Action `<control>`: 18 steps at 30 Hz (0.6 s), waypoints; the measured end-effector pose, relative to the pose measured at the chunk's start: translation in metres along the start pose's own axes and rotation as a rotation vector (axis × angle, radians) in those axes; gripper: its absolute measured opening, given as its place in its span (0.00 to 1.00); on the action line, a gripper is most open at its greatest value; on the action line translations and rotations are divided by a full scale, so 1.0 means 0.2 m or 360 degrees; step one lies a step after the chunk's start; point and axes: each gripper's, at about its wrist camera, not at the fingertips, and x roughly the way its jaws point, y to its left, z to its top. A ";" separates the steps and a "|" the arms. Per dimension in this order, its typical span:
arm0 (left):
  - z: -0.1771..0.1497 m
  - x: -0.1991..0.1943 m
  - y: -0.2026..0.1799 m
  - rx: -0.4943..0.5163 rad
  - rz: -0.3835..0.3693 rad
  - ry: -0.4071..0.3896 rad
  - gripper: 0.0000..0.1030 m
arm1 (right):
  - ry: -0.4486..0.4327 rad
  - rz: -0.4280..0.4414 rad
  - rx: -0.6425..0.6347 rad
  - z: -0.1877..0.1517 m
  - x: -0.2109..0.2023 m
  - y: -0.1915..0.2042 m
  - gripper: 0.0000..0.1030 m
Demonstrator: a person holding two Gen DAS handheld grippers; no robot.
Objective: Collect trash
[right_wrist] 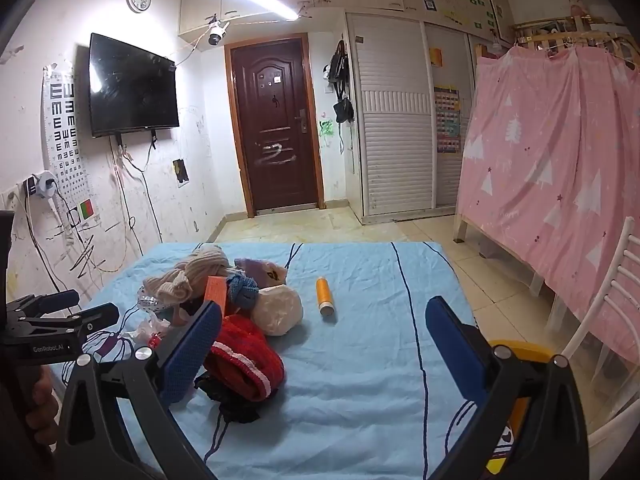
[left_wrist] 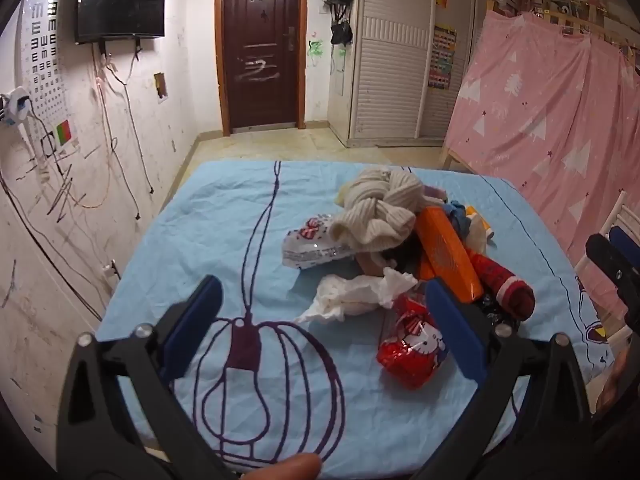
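Note:
A heap of clutter lies on the blue sheet (left_wrist: 208,220). In the left wrist view it holds a crumpled white tissue (left_wrist: 352,298), a red cartoon wrapper (left_wrist: 412,354), a silvery wrapper (left_wrist: 310,246), an orange box (left_wrist: 446,256), a cream knit (left_wrist: 380,208) and a red knit (left_wrist: 508,286). My left gripper (left_wrist: 324,322) hangs open above the sheet, the tissue and red wrapper just inside its right finger. My right gripper (right_wrist: 324,346) is open over bare sheet, right of the red knit (right_wrist: 244,354). An orange tube (right_wrist: 325,296) lies apart from the heap.
A white chair (right_wrist: 612,300) and a yellow object (right_wrist: 520,360) stand at the bed's right side. A pink curtain (right_wrist: 552,168) hangs over a wooden frame on the right. Beyond the bed are tiled floor, a brown door (right_wrist: 276,128) and a wall-mounted television (right_wrist: 132,86).

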 end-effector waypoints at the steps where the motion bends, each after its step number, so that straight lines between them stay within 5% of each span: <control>1: 0.00 0.00 0.00 0.0003 0.0004 0.0001 0.94 | 0.0002 0.0001 -0.0001 0.00 0.00 0.00 0.92; 18: 0.04 0.02 -0.04 0.0051 0.0022 -0.0014 0.94 | -0.0003 -0.0034 -0.0045 0.04 0.02 0.00 0.92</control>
